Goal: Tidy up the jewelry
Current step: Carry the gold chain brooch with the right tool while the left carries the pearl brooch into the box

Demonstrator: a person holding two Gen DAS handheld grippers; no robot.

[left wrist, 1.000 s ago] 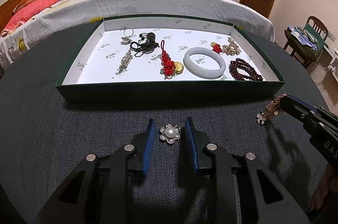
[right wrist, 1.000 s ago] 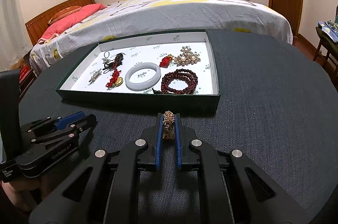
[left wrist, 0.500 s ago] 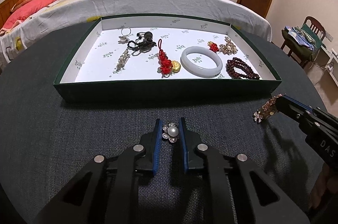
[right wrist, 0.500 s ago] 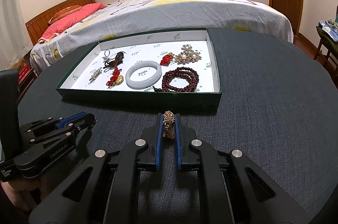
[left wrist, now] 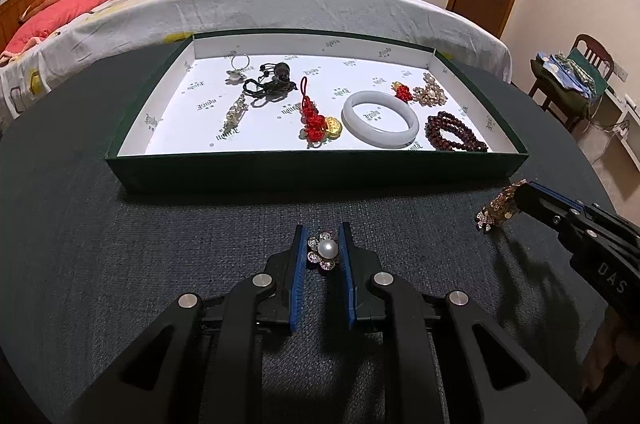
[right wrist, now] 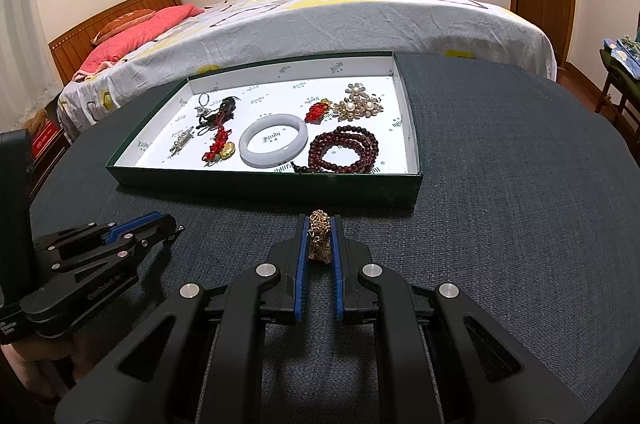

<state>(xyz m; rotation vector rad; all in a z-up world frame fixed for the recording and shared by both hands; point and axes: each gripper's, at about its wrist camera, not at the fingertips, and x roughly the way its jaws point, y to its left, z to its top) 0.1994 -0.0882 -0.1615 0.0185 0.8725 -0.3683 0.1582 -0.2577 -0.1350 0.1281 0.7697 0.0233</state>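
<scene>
Both grippers tilt down over the dark table point(left wrist: 120, 244), short of one green tray point(left wrist: 320, 167). The left gripper point(left wrist: 323, 248) is clenched on a pearl brooch point(left wrist: 325, 251); the right gripper point(right wrist: 319, 236) grasps a gold brooch point(right wrist: 319, 238). Inside the tray lie one white bangle point(left wrist: 380, 119), one dark red bead string point(left wrist: 454, 137), and two red charms.

— How did the left gripper point(left wrist: 323, 248) stand?
— Angled downward, jaws closed on a small piece.
— And the right gripper point(right wrist: 319, 236)?
— Likewise tilted down, jaws clamped tight, a hand point(left wrist: 612, 352) behind it.
</scene>
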